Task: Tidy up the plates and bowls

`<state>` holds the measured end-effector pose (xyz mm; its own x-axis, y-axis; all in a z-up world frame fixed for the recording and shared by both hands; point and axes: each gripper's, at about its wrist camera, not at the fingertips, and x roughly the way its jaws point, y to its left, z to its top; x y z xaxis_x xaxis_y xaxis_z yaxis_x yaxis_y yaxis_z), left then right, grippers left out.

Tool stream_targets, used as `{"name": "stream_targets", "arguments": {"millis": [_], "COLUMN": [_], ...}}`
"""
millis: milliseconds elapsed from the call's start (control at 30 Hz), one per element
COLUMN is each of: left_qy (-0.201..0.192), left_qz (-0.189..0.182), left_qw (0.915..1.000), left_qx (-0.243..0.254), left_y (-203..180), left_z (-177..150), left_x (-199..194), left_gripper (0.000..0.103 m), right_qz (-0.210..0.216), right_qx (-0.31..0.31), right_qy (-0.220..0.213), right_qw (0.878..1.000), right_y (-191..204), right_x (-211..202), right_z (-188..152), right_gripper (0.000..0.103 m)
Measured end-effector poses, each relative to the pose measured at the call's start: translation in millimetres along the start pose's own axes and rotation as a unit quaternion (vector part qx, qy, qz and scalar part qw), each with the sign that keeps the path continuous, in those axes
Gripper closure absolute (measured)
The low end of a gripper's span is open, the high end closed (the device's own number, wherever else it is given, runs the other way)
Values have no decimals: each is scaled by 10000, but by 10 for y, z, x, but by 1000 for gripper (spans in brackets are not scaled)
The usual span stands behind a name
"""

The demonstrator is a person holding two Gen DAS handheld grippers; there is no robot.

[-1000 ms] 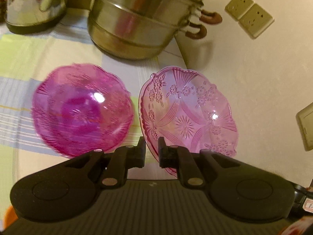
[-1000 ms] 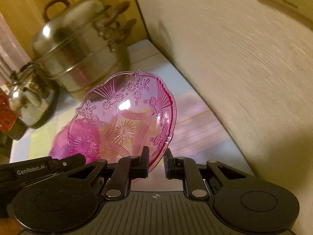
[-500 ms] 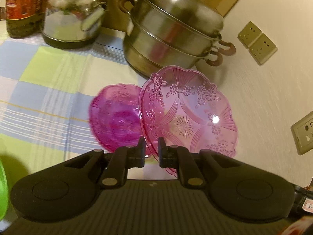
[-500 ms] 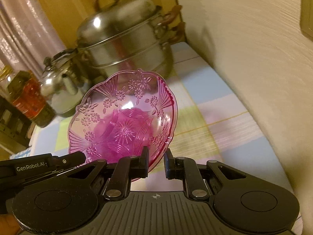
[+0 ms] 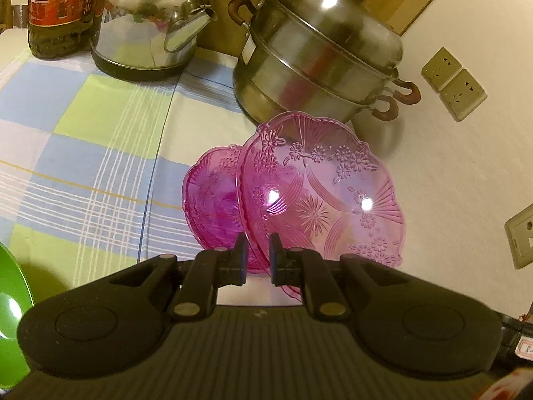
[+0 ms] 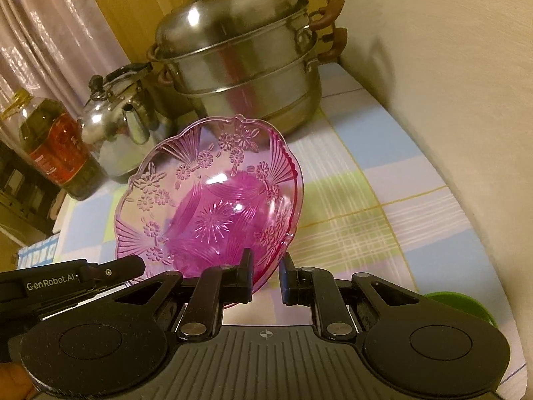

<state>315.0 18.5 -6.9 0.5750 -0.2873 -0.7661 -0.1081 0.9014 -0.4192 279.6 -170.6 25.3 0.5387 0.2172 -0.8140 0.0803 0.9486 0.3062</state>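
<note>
Both grippers hold one clear pink patterned plate [image 5: 319, 196] by opposite rims, tilted on edge above the table. My left gripper [image 5: 256, 255] is shut on its near rim. My right gripper [image 6: 265, 271] is shut on the other rim, where the plate [image 6: 186, 183] shows its embossed flowers. A darker magenta bowl [image 5: 213, 203] rests on the checked tablecloth behind the plate and shows through it in the right wrist view [image 6: 230, 213]. The left gripper's body [image 6: 66, 278] shows at the lower left of the right wrist view.
A steel stacked steamer pot [image 5: 316, 56] stands at the back by the wall, a steel kettle [image 5: 146, 23] left of it, and an oil bottle [image 5: 60, 10] further left. A green dish [image 5: 10, 316] lies at the near left, also seen in the right wrist view [image 6: 463, 306].
Both grippers have drawn back and up with the pink plate. The magenta bowl now lies further away, behind the plate. The kettle and bottle have come into view.
</note>
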Motion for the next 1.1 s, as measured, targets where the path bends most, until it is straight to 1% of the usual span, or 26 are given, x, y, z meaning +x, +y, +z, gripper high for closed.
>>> {"name": "stream_targets", "arguments": {"millis": [233,600,867,1100], "left_qy": [101,307,386,432], "left_qz": [38,154,242,269], "left_qw": [9999,9994,9989,9986], "left_qx": [-33,-17,-90,-152], "left_y": [60,181,347,438], "left_z": [3,72,147,159], "left_x": [186,636,845,926], "left_gripper": [92,92,92,91], "right_qz": [-20,-85,-67,-78], "right_qx": [13,78,-3,-44], "right_qy": [123,454,607,682], "right_qw": [9999,9989,9981,9976], "right_y": [-48,-159,-121,-76], "right_x": [168,647,983,1136], "right_z": [14,91,142,150], "right_gripper": [88,87,87,87]}}
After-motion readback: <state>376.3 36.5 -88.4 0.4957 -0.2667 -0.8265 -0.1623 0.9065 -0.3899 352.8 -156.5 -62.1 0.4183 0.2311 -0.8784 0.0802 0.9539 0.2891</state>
